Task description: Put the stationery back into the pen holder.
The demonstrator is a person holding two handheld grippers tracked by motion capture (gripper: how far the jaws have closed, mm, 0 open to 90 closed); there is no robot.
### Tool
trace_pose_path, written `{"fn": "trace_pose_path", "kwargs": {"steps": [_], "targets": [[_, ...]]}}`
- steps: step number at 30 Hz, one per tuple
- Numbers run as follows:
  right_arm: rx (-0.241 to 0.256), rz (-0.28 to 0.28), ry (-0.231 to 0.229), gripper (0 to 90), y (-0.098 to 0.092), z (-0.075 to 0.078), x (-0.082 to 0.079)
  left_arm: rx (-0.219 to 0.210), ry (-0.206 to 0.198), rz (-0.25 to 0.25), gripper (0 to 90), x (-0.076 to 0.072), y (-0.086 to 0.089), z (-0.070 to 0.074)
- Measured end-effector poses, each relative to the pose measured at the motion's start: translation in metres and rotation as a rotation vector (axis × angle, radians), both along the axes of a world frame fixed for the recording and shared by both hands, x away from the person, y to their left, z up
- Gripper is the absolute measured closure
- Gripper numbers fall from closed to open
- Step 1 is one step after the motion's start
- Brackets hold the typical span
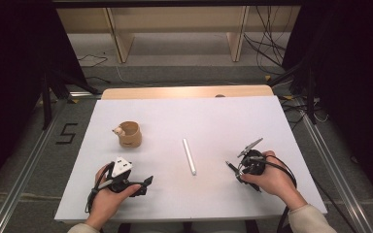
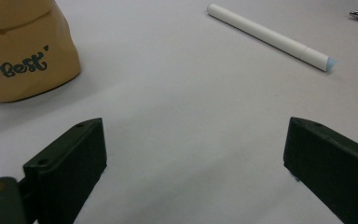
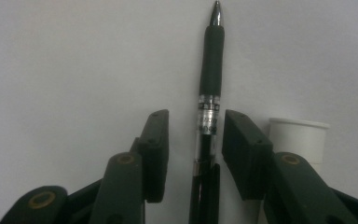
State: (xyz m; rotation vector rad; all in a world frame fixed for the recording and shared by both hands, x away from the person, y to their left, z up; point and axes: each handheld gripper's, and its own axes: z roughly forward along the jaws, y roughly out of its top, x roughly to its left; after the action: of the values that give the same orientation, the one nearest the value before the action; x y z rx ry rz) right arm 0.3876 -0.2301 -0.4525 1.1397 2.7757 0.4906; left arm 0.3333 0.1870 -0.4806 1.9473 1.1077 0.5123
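A black pen (image 3: 211,70) lies on the white table sheet (image 1: 199,121), tip pointing away, between the jaws of my right gripper (image 3: 196,128). The jaws stand narrowly apart: the right one is close against the pen and a gap shows on the left. In the high view the right gripper (image 1: 238,167) is at the front right. My left gripper (image 1: 144,184) rests at the front left, and in its own view the left gripper (image 2: 193,149) is wide open over bare sheet. A white pen (image 1: 189,156) (image 2: 270,36) lies mid-table. A tan cup (image 1: 128,134) (image 2: 23,51) stands left of it.
A white cylindrical object (image 3: 298,137) shows just behind the right jaw, partly hidden. The sheet's front edge is close to both hands. Wooden table legs (image 1: 121,41) and cables (image 1: 267,48) lie beyond the far edge.
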Motion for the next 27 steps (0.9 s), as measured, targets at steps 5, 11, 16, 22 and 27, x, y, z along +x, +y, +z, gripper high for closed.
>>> {"fn": "trace_pose_path", "kwargs": {"steps": [5, 11, 16, 22, 27], "targets": [[-0.017, 0.004, 0.025, 62.6, 0.002, -0.002, 0.001, -0.001, 0.002, -0.001, 5.6, 0.0, 0.0, 0.0], [-0.047, 0.001, 0.05, 62.9, 0.004, -0.003, 0.003, -0.002, 0.0, -0.001, 5.6, 0.0, 0.0, 0.0], [-0.066, 0.002, 0.065, 63.5, 0.005, -0.002, 0.005, -0.004, 0.0, 0.0, 5.7, 0.0, -0.001, 0.0], [-0.106, 0.006, 0.078, 66.9, 0.009, -0.002, 0.008, -0.005, 0.002, -0.001, 5.7, 0.0, -0.001, -0.001], [-0.138, -0.005, 0.099, 67.7, 0.014, -0.002, 0.011, -0.003, 0.001, -0.003, 5.7, 0.0, -0.001, 0.0]]}}
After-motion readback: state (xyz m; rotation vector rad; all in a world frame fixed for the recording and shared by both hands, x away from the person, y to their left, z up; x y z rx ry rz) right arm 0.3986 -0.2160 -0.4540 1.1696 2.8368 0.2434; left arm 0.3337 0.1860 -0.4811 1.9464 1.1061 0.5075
